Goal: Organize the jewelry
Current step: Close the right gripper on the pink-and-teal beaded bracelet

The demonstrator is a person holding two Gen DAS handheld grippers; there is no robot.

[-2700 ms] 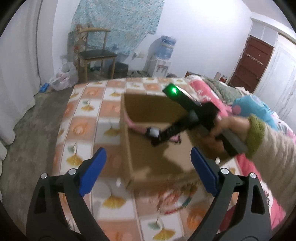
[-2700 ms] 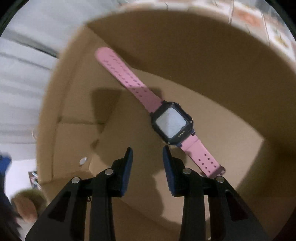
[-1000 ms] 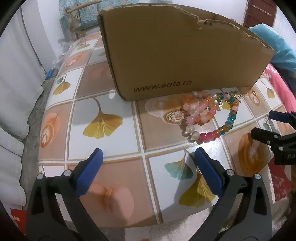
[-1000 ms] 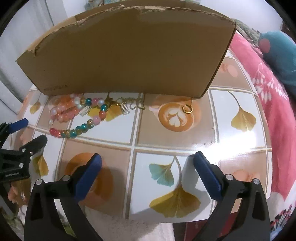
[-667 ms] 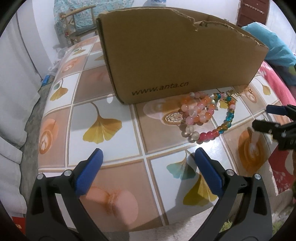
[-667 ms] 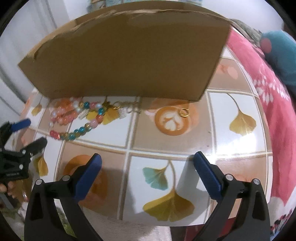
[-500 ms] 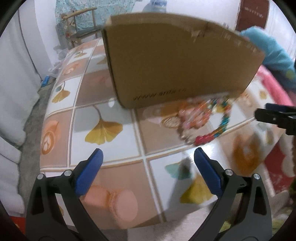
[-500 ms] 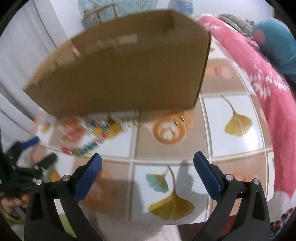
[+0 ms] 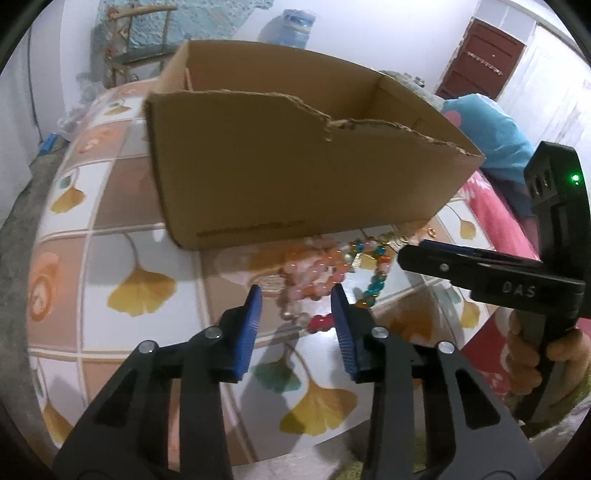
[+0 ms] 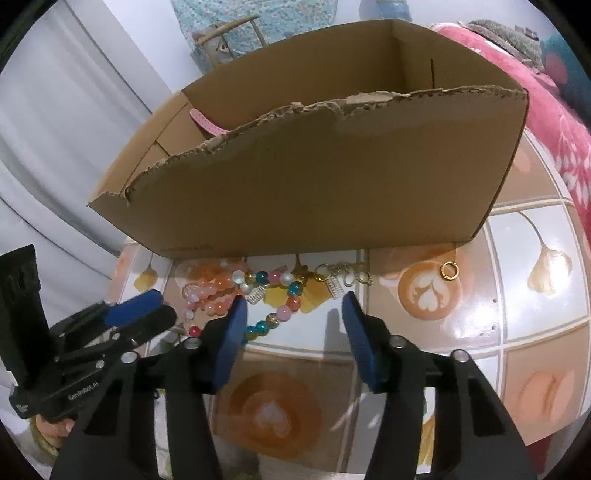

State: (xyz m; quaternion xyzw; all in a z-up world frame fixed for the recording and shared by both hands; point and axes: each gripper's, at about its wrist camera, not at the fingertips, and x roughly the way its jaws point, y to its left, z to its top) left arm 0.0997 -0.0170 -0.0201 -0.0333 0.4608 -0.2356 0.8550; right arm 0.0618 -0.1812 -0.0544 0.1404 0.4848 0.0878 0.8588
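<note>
A pile of bead bracelets [image 9: 317, 273] lies on the tiled table in front of a cardboard box [image 9: 295, 177]. My left gripper [image 9: 297, 299] is open, its blue fingers either side of the pink and orange beads. My right gripper [image 10: 291, 306] is open just above the multicoloured bead strand [image 10: 284, 295] and a gold chain with charms [image 10: 343, 277]. A small gold ring [image 10: 449, 270] lies apart to the right. A pink watch strap [image 10: 207, 123] shows inside the box [image 10: 332, 184]. The right gripper also shows in the left wrist view [image 9: 410, 254], the left gripper in the right wrist view [image 10: 155, 306].
The table [image 9: 110, 258] has a ginkgo and coffee tile pattern, with its near edge close below both grippers. A red floral bedspread [image 10: 554, 110] lies to the right. A wooden chair [image 9: 136, 48] and a water dispenser [image 9: 295, 29] stand behind.
Both grippers have moved in toward the beads and narrowed their jaws from wide open. The right gripper has come in close beside the left. The box now shows from higher up.
</note>
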